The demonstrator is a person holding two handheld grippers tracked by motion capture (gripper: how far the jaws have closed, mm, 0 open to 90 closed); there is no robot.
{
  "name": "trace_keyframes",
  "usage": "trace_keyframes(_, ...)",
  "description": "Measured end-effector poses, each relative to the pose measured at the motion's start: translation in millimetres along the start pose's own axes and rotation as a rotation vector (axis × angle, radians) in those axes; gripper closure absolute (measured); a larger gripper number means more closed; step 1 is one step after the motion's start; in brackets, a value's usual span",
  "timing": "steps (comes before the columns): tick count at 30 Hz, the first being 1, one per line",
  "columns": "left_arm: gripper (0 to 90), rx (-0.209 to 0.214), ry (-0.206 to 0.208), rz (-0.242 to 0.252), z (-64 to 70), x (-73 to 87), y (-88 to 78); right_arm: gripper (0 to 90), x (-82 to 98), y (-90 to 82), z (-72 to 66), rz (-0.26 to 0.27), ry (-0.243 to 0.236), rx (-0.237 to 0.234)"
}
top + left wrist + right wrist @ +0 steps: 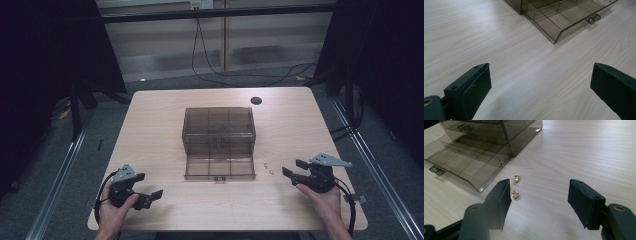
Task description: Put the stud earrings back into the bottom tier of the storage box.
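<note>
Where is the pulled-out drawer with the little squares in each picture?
High view: the open drawer sits mid-table, sticking out of the smoky box toward the person.
Left gripper view: top right, beyond the open jaws.
Right gripper view: top left, left of two gold bits.
Shared landmark: the drawer's small handle on its front edge.

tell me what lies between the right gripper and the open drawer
Two small gold pieces on bare table, between the right gripper and the pulled-out drawer; clearest in the right gripper view.
</note>
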State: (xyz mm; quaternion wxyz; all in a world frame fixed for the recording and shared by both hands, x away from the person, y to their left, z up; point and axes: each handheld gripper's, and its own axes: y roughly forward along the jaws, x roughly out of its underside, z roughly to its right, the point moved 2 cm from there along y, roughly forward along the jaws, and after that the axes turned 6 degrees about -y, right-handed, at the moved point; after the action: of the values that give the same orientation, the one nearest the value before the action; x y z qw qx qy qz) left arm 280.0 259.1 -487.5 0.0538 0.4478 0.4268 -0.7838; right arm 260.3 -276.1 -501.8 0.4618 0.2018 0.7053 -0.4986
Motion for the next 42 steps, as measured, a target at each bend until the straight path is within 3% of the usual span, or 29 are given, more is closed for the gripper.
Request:
trace_keyframes(16,3.2,-0.005,-0.004,-0.012,-3.0,-0.9,2.2,49.3,-0.5,2.8,-2.4,-0.063,-0.027,-0.115)
trace_keyframes(24,3.2,-0.007,-0.008,-0.013,-2.6,-0.3,2.3,55.8,-8.5,5.7,-9.0,-0.117,-0.081,-0.146)
trace_keyframes(26,3.2,-0.007,-0.003,-0.014,-1.8,-0.3,2.8,58.8,-11.4,7.7,-12.7,-0.159,-0.116,-0.156)
trace_keyframes(32,3.2,-0.002,0.004,-0.016,0.6,-0.1,3.6,65.5,-13.6,8.8,-16.7,-0.22,-0.149,-0.188)
trace_keyframes(33,3.2,-0.002,0.002,-0.015,0.4,-0.2,3.8,68.4,-14.3,10.6,-17.2,-0.258,-0.172,-0.201)
trace_keyframes(36,3.2,-0.006,-0.001,-0.014,-0.5,-0.5,3.9,70.7,-15.6,12.8,-16.7,-0.293,-0.192,-0.209)
trace_keyframes(37,3.2,-0.007,-0.001,-0.014,-0.5,-0.6,3.8,71.9,-18.6,16.1,-16.7,-0.329,-0.205,-0.213)
trace_keyframes(41,3.2,-0.002,0.002,-0.019,-0.2,-0.4,3.8,72.4,-23.7,22.0,-19.1,-0.375,-0.24,-0.233)
trace_keyframes(42,3.2,-0.005,0.004,-0.014,-0.1,-0.4,3.6,73.0,-28.2,26.3,-21.0,-0.417,-0.264,-0.233)
